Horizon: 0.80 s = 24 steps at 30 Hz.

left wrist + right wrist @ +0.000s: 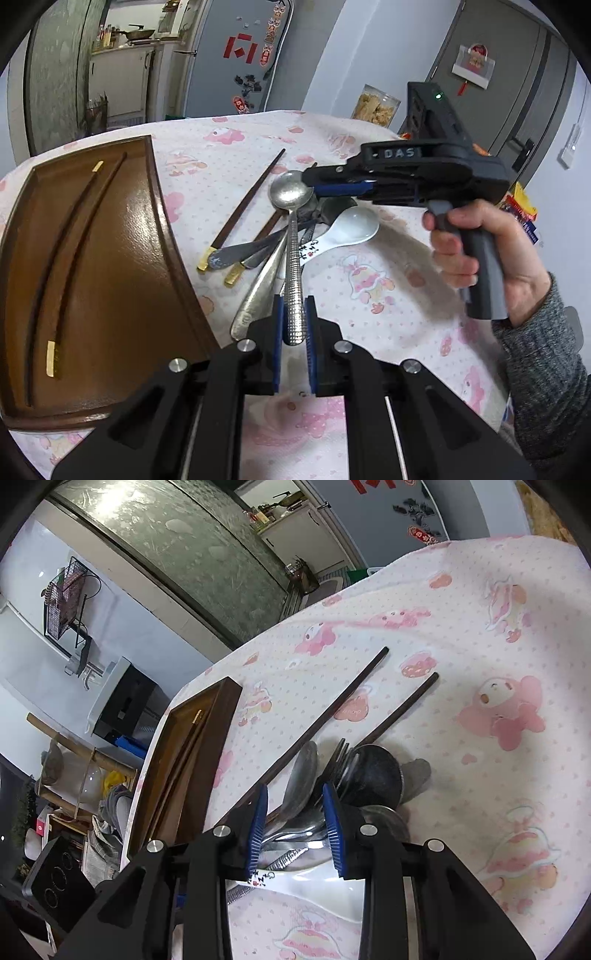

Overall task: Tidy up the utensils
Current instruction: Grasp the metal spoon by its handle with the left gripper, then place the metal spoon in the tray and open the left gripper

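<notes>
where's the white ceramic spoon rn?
Left wrist view: white ceramic spoon lies on the tablecloth at the utensil pile's right edge, below the right claw.

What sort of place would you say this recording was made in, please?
Most likely a home dining area beside a kitchen: a table with a cartoon-print cloth, a fridge covered in magnets, and a counter with a wok behind.
</notes>
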Available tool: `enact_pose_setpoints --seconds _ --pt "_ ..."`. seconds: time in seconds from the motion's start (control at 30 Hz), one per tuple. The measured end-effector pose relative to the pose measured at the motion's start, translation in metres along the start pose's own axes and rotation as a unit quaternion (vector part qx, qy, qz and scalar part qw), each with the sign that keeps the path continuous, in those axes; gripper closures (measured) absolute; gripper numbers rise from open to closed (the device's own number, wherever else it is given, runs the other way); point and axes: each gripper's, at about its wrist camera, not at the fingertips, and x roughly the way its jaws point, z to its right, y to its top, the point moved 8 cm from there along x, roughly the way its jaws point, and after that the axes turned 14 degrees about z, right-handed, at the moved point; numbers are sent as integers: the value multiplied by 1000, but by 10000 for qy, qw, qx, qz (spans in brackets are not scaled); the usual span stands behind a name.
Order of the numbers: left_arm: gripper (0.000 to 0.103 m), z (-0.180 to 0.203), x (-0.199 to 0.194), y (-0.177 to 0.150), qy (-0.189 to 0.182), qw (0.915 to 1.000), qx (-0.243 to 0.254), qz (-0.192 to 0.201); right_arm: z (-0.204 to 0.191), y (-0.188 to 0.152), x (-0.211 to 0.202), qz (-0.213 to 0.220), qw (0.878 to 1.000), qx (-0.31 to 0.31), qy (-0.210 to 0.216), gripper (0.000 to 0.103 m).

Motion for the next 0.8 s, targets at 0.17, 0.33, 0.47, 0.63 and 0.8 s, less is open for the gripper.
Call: enact_pose_setpoints --seconds 0.17,0.33,0.47,0.63,0.8 --pt "91 2 2 -3 19 9999 134 -38 6 0 11 -35 9999 46 -108 93" --pt "91 4 2 -3 49 9998 203 -17 8 2 7 89 9999 62 -131 96" --pt "91 6 -2 -1 17 9997 238 38 2 6 -1 176 9998 -21 -121 97" --pt "91 1 -20 7 83 9994 263 185 -21 12 -5 232 9996 -152 -37 97" --pt "91 -22 -44 9 337 9986 250 311 -57 13 15 169 9994 -283 123 97"
